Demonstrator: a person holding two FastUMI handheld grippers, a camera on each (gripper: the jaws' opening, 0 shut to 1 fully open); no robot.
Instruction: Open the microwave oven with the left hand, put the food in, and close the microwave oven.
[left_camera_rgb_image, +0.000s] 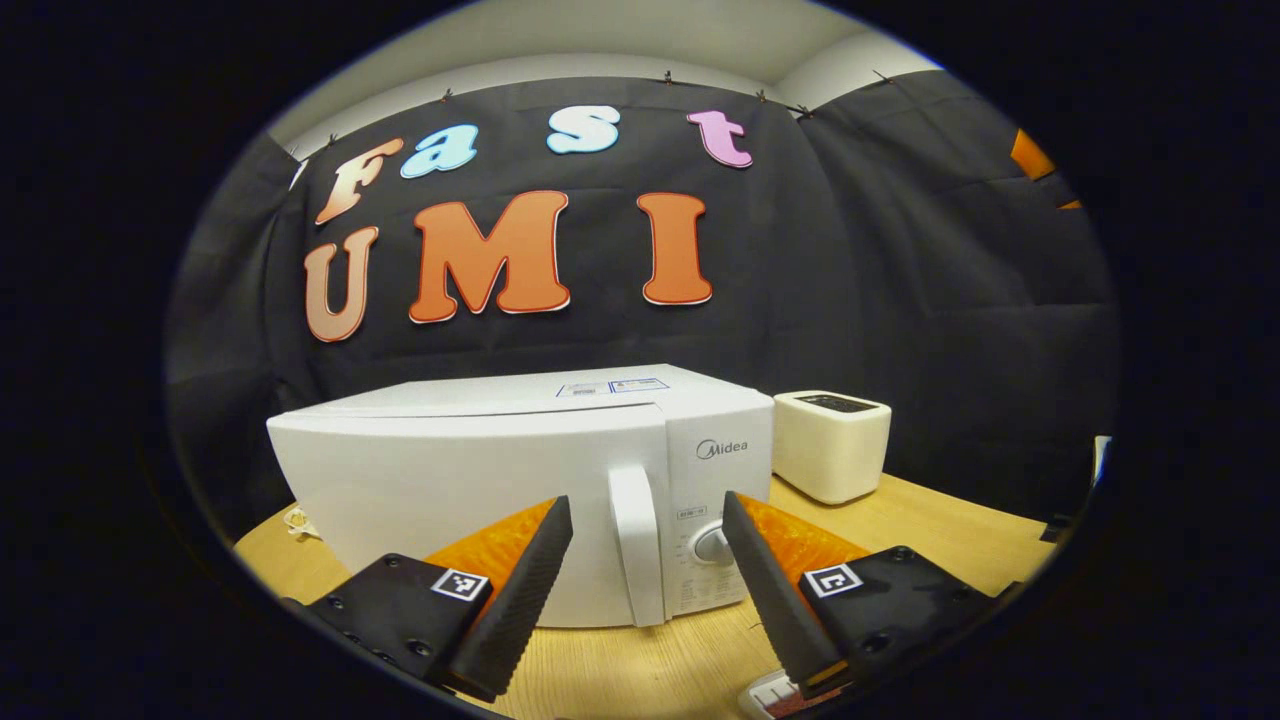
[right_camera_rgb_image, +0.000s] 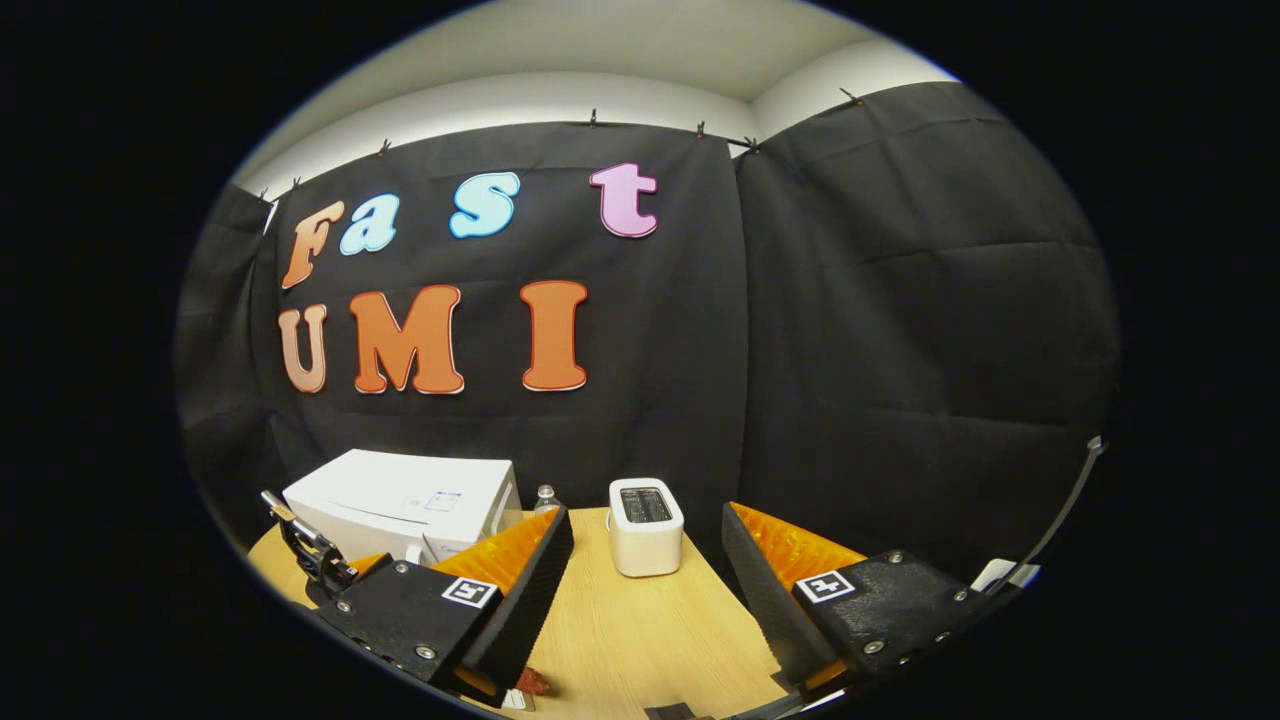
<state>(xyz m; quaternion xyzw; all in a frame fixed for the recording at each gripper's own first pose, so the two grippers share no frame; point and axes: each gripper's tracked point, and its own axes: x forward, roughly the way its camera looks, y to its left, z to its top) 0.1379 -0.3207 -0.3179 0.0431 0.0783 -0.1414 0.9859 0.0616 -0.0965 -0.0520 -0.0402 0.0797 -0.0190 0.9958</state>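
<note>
Hidden and clipped bits

Right gripper's finger (right_camera_rgb_image: 520, 590) covers the microwave's (right_camera_rgb_image: 400, 500) front; small reddish thing (right_camera_rgb_image: 533, 682) below, too tiny to identify.

Wooden surface (left_camera_rgb_image: 640, 665) bears closed white microwave oven (left_camera_rgb_image: 480, 480); white toaster (left_camera_rgb_image: 830, 445) at its 3 o'clock, apart.

Black cloth (right_camera_rgb_image: 900, 330) hangs as the booth's wall, clipped along its top edge and meeting at a corner on the right. Above it runs a pale wall (right_camera_rgb_image: 560, 100) under a light ceiling. A light wooden table (right_camera_rgb_image: 640, 620) stands below, evenly lit, with a small white toaster (right_camera_rgb_image: 646, 525) near the back.
</note>
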